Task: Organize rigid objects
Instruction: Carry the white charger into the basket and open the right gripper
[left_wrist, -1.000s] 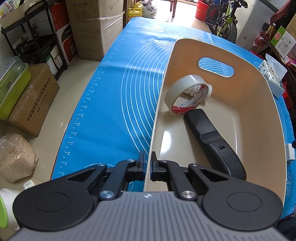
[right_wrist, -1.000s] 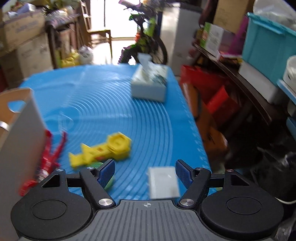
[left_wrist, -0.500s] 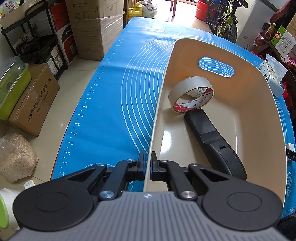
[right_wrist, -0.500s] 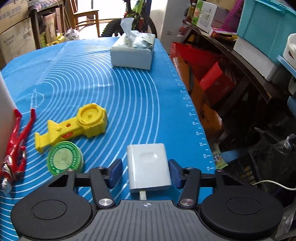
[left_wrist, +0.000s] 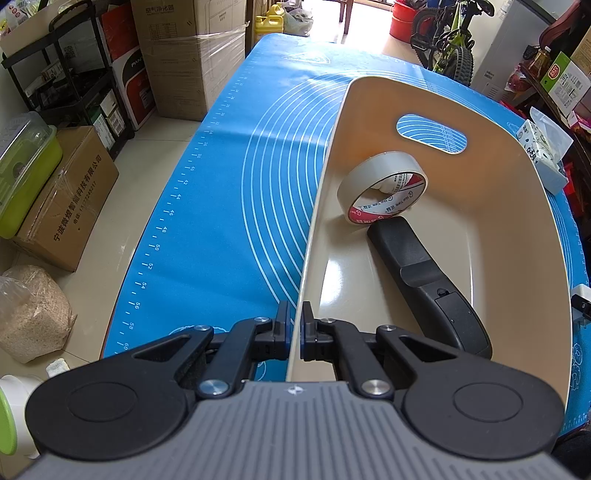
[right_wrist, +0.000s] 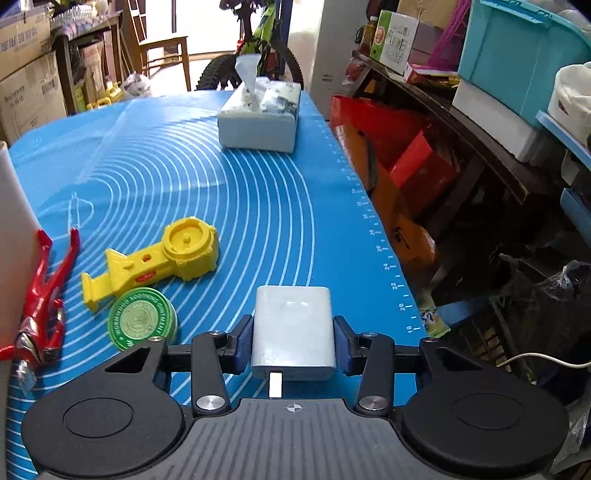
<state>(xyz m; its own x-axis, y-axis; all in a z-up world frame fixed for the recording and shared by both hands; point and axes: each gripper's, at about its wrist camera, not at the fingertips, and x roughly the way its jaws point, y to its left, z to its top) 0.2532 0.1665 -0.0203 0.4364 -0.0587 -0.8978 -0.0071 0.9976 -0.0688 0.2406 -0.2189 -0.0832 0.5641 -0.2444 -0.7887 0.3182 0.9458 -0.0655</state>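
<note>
My left gripper (left_wrist: 294, 334) is shut on the near left wall of a beige bin (left_wrist: 546, 236). Inside the bin lie a roll of white tape (left_wrist: 380, 186) and a black handle-shaped device (left_wrist: 424, 280). My right gripper (right_wrist: 293, 341) is shut on a white charger block (right_wrist: 293, 328) at the near right of the blue mat (right_wrist: 229, 192). A yellow plastic toy (right_wrist: 162, 260), a green round tin (right_wrist: 142, 319) and a red figure (right_wrist: 44, 299) lie on the mat to the left of the charger.
A tissue box (right_wrist: 258, 112) stands at the far end of the mat. The bin's outer wall (right_wrist: 11, 229) is at the left edge of the right wrist view. The table edge runs close on the right, with shelves and boxes beyond. Cardboard boxes (left_wrist: 62, 199) stand on the floor left of the table.
My right gripper has come down around the white charger block and closed on it. The tape roll has shifted slightly in the bin. The left gripper keeps its hold on the bin wall.
</note>
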